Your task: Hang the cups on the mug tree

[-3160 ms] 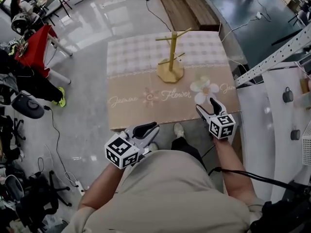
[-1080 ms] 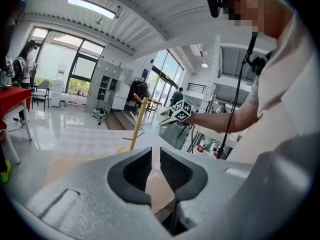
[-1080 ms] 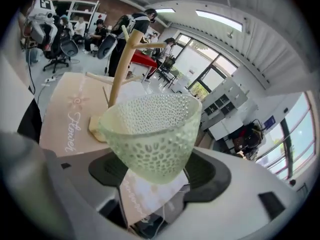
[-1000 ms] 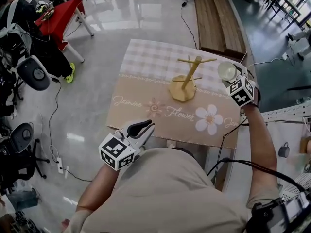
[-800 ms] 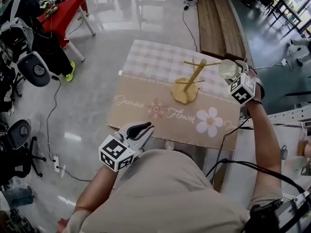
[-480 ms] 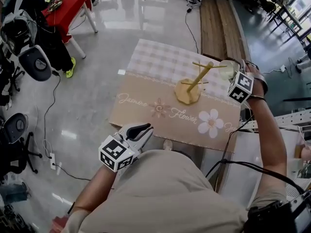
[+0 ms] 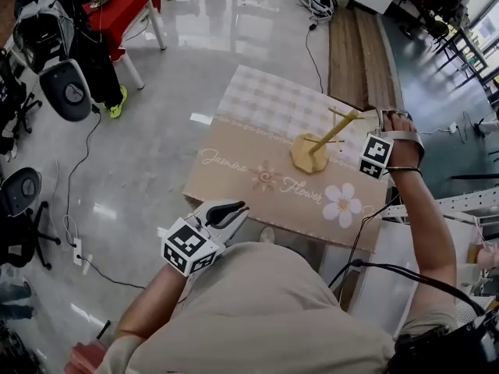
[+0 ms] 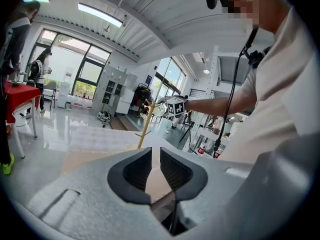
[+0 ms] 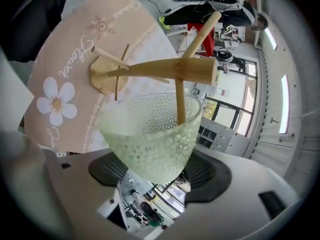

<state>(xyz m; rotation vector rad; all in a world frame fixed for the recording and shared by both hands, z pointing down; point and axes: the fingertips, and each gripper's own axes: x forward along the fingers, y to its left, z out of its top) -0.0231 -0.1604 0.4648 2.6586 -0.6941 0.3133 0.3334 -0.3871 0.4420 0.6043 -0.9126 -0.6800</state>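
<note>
Glossy grey floor [image 7: 156, 92] surrounds a table [image 7: 234, 170] covered by a beige cloth, checked on its far half and printed with script lettering and a white flower [image 7: 343, 202]. A wooden tree [image 7: 316, 148] stands on the cloth toward the far right corner: a flat base, a stem, and thin pegs branching near the middle and the top.

Right tongs [image 9: 157, 171]: raised at the top of the tree, above the right edge of the table. The pads clamp the narrow base of a cup [image 9: 150, 134] of pale green, dimpled glass. The mouth of the cup faces away from the tongs, toward the tree. In the right gripper view the stem runs across the frame just beyond the rim, and one thin peg [image 9: 178, 101] crosses the rim and ends within the outline of the mouth. No handle can be made out. In the head view the cup is almost wholly hidden behind the tongs and the marker cube [image 7: 376, 156].

Left tongs [image 7: 230, 213]: held low at the near edge of the table, well apart from the tree. The jaws stand a narrow gap apart with nothing between them; only the cloth shows through the gap.

Background: a red stand [image 7: 129, 10], an office chair [image 7: 70, 92], a floor cable [image 7: 82, 178] and a strip of wooden planks [image 7: 347, 49].
</note>
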